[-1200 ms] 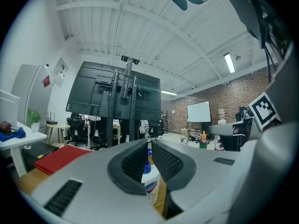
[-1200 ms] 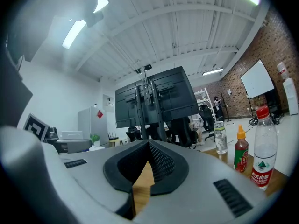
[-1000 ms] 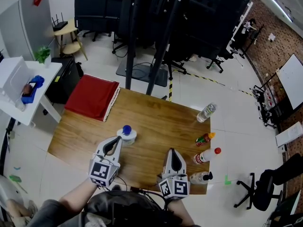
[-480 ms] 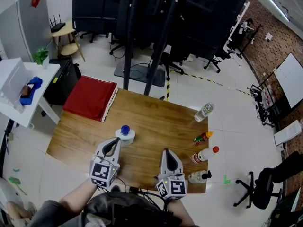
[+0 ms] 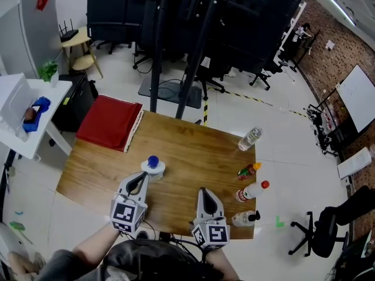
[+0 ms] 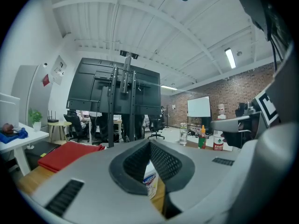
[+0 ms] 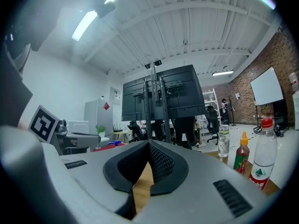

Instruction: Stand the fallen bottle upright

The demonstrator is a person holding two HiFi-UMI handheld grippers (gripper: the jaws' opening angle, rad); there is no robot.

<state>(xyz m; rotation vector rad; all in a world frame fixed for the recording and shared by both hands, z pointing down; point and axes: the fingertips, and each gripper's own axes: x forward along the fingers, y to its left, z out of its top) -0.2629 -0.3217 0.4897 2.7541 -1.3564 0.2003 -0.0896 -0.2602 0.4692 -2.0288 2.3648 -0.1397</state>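
A white bottle with a blue cap (image 5: 153, 165) stands on the wooden table (image 5: 187, 151), just beyond the tips of my left gripper (image 5: 140, 181). In the left gripper view the bottle's label (image 6: 150, 183) shows through the gap behind the jaws, whose tips meet with nothing between them; the left gripper (image 6: 149, 143) is shut and empty. My right gripper (image 5: 203, 195) hovers near the table's front edge, also shut and empty (image 7: 149, 144). Neither gripper touches the bottle.
Along the table's right edge stand a clear water bottle (image 5: 250, 138), a red sauce bottle (image 5: 249, 171), a red-capped white bottle (image 5: 250, 192) and a black-pump bottle (image 5: 245, 218). A red cloth (image 5: 109, 122) lies on the far left corner. A white side table (image 5: 23, 116) stands left.
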